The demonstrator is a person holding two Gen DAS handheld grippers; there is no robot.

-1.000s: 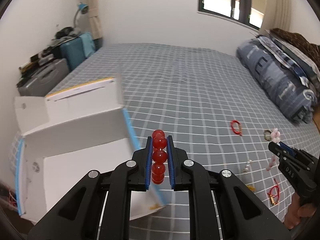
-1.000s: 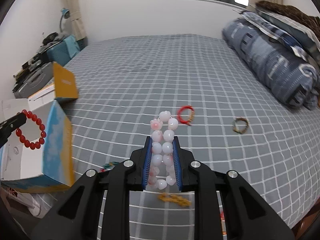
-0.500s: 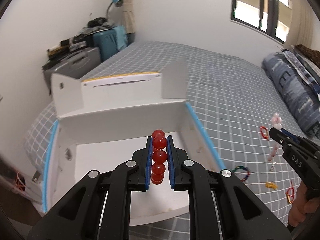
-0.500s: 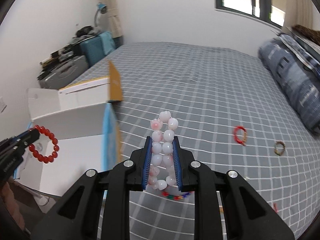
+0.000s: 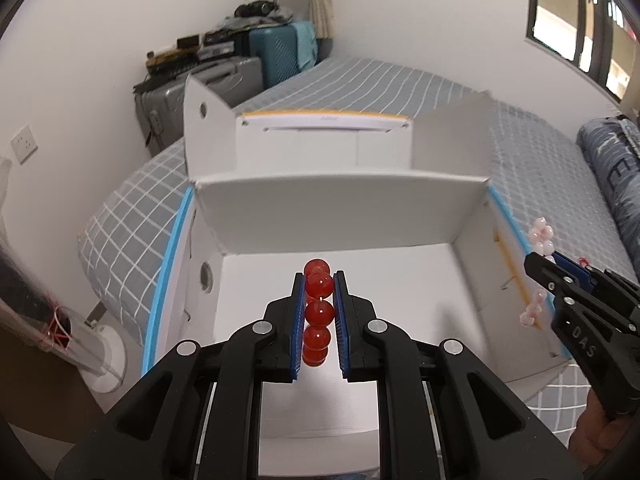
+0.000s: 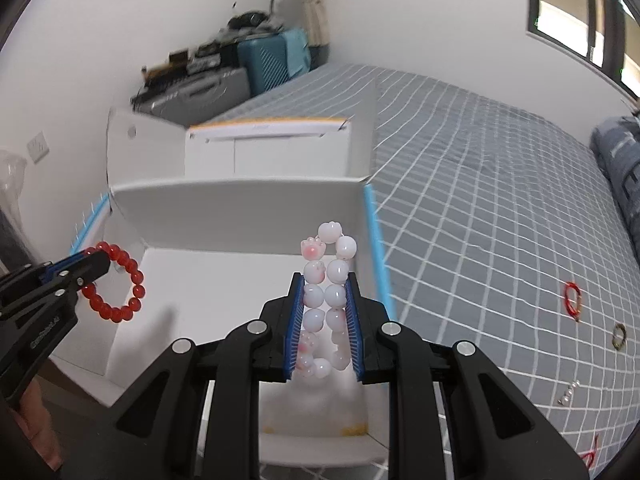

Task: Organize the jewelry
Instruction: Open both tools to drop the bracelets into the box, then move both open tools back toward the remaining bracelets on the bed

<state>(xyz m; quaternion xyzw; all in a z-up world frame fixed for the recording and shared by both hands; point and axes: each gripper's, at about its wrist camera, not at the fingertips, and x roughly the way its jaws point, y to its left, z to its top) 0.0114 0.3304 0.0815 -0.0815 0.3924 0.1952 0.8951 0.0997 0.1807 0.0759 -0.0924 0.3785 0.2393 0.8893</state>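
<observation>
My left gripper point(image 5: 319, 280) is shut on a red bead bracelet point(image 5: 318, 312) and holds it above the open white cardboard box point(image 5: 340, 196). The same bracelet point(image 6: 120, 284) hangs from that gripper point(image 6: 96, 266) at the left of the right wrist view. My right gripper point(image 6: 323, 280) is shut on a pink and white bead bracelet point(image 6: 326, 292), over the box's point(image 6: 240, 204) right side. It shows at the right of the left wrist view point(image 5: 536, 264) with its bracelet point(image 5: 540, 236).
The box sits at the corner of a grey checked bed point(image 6: 480, 184). Loose jewelry lies on the bed at the right: a red string bracelet point(image 6: 573, 298), a dark ring-shaped bracelet point(image 6: 619, 336), small pearl pieces point(image 6: 568, 394). Suitcases point(image 5: 240, 76) stand against the wall. Folded bedding point(image 5: 616, 168) lies far right.
Both grippers have swung left and moved over the box, each still holding its bracelet. The box now fills the view below them.
</observation>
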